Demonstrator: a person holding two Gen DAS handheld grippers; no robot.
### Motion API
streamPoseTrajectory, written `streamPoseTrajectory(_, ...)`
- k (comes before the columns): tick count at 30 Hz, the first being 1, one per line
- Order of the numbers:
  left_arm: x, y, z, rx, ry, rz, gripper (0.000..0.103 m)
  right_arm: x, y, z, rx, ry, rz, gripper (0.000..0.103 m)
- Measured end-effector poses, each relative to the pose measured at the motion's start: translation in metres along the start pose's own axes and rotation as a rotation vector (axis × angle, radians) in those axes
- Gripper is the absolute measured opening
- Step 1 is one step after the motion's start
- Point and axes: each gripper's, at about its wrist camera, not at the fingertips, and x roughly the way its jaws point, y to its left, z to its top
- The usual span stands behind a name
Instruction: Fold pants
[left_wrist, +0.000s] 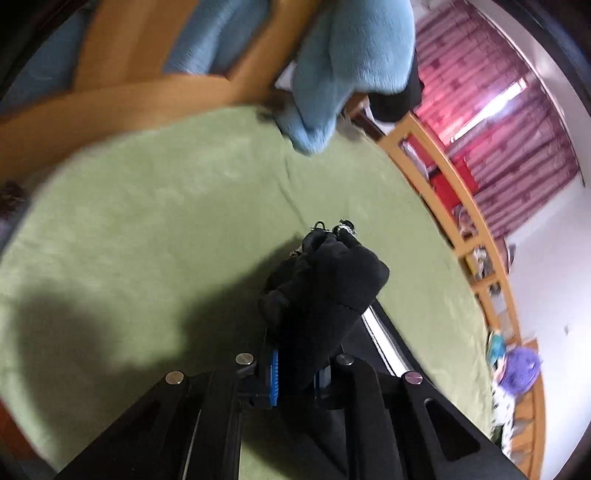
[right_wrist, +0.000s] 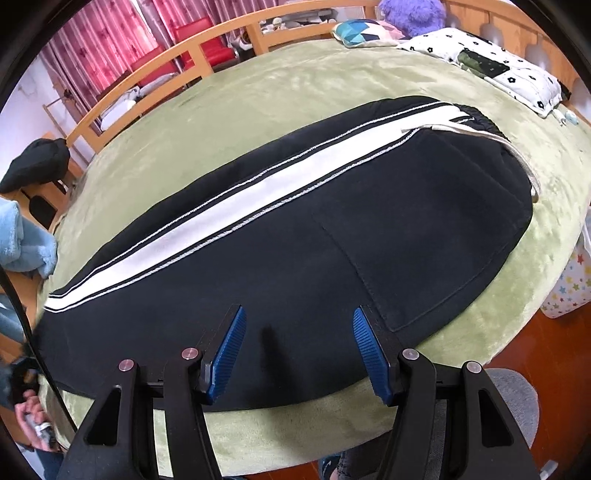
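Black pants (right_wrist: 295, 236) with a white side stripe lie flat, folded lengthwise, on the green bed cover (right_wrist: 280, 77), waistband at the far right. My right gripper (right_wrist: 297, 349) is open just above the near edge of the pants, its blue pads (right_wrist: 229, 347) apart and empty. In the left wrist view my left gripper (left_wrist: 295, 373) is shut on a bunched end of the black pants (left_wrist: 325, 291), held above the green bed cover (left_wrist: 166, 192). Its fingertips are hidden by the cloth.
A light blue fleece blanket (left_wrist: 354, 62) hangs over the wooden bed rail (left_wrist: 447, 199). A flower-print pillow (right_wrist: 491, 62) and a purple plush toy (right_wrist: 410, 14) lie at the far end. A black garment (right_wrist: 37, 166) hangs on the rail at left.
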Motion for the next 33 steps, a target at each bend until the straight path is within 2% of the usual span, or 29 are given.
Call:
streamPoseTrajectory(2,0.003,0.011,-0.008,-0.001,0.019,0.059,0.012,-0.008,-0.007,0.0,-0.008,-0.024,-0.015,0.06)
streamPoseTrajectory(4,0.023,0.025,-0.02,-0.017,0.081,0.138,0.015,-0.013,-0.022,0.002,0.001,-0.03,-0.033,0.06)
streamPoseTrajectory(5,0.035,0.032,-0.026,-0.026,0.132,0.178,0.02,-0.015,-0.032,0.002,0.016,-0.029,-0.035,0.06)
streamPoseTrajectory(6,0.04,0.035,-0.03,-0.028,0.149,0.198,0.024,-0.016,-0.04,0.002,0.026,-0.028,-0.037,0.06)
streamPoseTrajectory(8,0.033,0.029,-0.031,-0.013,0.146,0.225,0.033,-0.02,-0.061,0.003,0.048,-0.031,-0.055,0.06)
streamPoseTrajectory(10,0.022,0.013,-0.031,0.052,0.155,0.305,0.04,-0.025,-0.084,0.006,0.061,-0.046,-0.086,0.062)
streamPoseTrajectory(11,0.017,0.005,-0.032,0.086,0.147,0.318,0.041,-0.029,-0.101,0.007,0.072,-0.061,-0.11,0.067)
streamPoseTrajectory(12,0.01,-0.005,-0.033,0.134,0.137,0.322,0.041,-0.03,-0.111,0.009,0.083,-0.073,-0.123,0.073)
streamPoseTrajectory(13,0.003,-0.018,-0.039,0.196,0.128,0.318,0.044,-0.031,-0.124,0.012,0.099,-0.085,-0.137,0.075)
streamPoseTrajectory(14,-0.001,-0.026,-0.041,0.231,0.125,0.319,0.049,-0.03,-0.143,0.016,0.128,-0.095,-0.152,0.076)
streamPoseTrajectory(16,-0.011,-0.053,-0.055,0.32,0.109,0.321,0.051,-0.025,-0.168,0.025,0.177,-0.096,-0.152,0.076)
streamPoseTrajectory(19,-0.021,-0.08,-0.074,0.369,0.103,0.298,0.061,-0.004,-0.209,0.045,0.278,-0.1,-0.07,0.076)
streamPoseTrajectory(23,-0.013,-0.118,-0.097,0.373,0.144,0.238,0.061,0.031,-0.239,0.07,0.377,-0.086,0.056,0.076)
streamPoseTrajectory(28,0.0,-0.158,-0.129,0.413,0.181,0.221,0.061,0.078,-0.255,0.094,0.499,-0.068,0.216,0.076)
streamPoseTrajectory(29,0.002,-0.166,-0.135,0.419,0.183,0.213,0.061,0.083,-0.255,0.1,0.512,-0.081,0.215,0.074)
streamPoseTrajectory(30,0.005,-0.174,-0.14,0.428,0.185,0.213,0.061,0.085,-0.251,0.105,0.5,-0.088,0.202,0.056)
streamPoseTrajectory(31,0.005,-0.18,-0.145,0.433,0.183,0.215,0.061,0.083,-0.247,0.111,0.466,-0.108,0.183,0.042)
streamPoseTrajectory(32,0.005,-0.187,-0.15,0.44,0.179,0.21,0.061,0.077,-0.244,0.119,0.422,-0.143,0.199,0.035)
streamPoseTrajectory(33,0.004,-0.193,-0.156,0.445,0.177,0.205,0.061,0.064,-0.242,0.126,0.378,-0.183,0.219,0.033)
